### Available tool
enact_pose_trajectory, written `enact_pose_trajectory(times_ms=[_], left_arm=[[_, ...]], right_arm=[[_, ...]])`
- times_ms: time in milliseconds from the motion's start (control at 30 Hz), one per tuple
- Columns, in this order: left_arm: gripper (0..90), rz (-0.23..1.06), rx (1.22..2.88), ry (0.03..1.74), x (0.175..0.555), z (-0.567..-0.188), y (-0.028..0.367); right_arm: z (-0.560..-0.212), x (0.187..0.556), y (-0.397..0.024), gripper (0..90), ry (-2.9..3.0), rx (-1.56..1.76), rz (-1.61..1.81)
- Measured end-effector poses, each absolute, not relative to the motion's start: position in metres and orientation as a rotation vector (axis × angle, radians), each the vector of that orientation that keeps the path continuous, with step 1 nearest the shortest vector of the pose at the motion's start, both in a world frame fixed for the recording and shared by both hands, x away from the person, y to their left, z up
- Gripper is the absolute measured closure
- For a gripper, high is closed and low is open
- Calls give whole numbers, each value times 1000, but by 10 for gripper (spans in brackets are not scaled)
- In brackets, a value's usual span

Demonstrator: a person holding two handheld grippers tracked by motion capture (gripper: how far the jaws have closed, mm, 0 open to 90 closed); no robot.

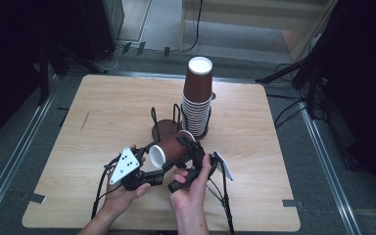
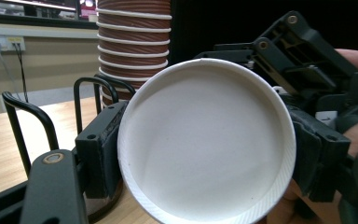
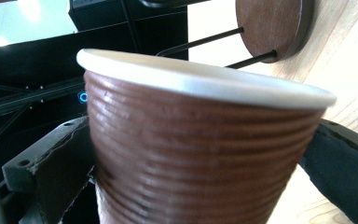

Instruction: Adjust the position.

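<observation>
Brown cup point(image 1: 172, 151) between both tongs

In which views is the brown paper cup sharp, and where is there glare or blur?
High view: even light, the cup small but fairly sharp, the room around the table dark. Left gripper view: the cup's white inside is bright and slightly washed out. Right gripper view: the cup's ribbed wall is soft from closeness, and the background top left is overexposed.

Black two-jaw grippers point(image 1: 152, 169), trailing cables, seemingly dotted grey triangular plate point(image 1: 124, 164)
</observation>
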State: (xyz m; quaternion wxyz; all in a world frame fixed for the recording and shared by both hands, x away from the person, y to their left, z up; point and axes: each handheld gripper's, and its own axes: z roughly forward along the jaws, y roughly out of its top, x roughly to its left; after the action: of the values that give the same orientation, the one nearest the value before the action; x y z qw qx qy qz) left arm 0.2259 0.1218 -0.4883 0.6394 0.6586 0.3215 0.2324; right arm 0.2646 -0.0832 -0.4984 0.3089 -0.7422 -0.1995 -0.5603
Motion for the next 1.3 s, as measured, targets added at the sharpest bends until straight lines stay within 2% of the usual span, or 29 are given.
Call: enact_pose_trajectory(times_ms=[100, 367, 500, 900, 1300], left_arm=[[241, 533, 1503, 730, 226, -489, 122], [221, 530, 1496, 760, 225, -488, 122], [86, 477, 1521, 746, 222, -488, 130], [86, 502, 1510, 902, 214, -495, 164], [86, 587, 1467, 1051, 204, -517, 226]], right_arm=[[-499, 267, -84, 75, -511, -1946, -1474], [-498, 268, -85, 103, -546, -1942, -1493], [-492, 265, -88, 118, -593, -1979, -1586], [-470, 263, -110, 123, -693, -1991, -1819], [-465, 260, -128, 123, -958, -2116, -1951]])
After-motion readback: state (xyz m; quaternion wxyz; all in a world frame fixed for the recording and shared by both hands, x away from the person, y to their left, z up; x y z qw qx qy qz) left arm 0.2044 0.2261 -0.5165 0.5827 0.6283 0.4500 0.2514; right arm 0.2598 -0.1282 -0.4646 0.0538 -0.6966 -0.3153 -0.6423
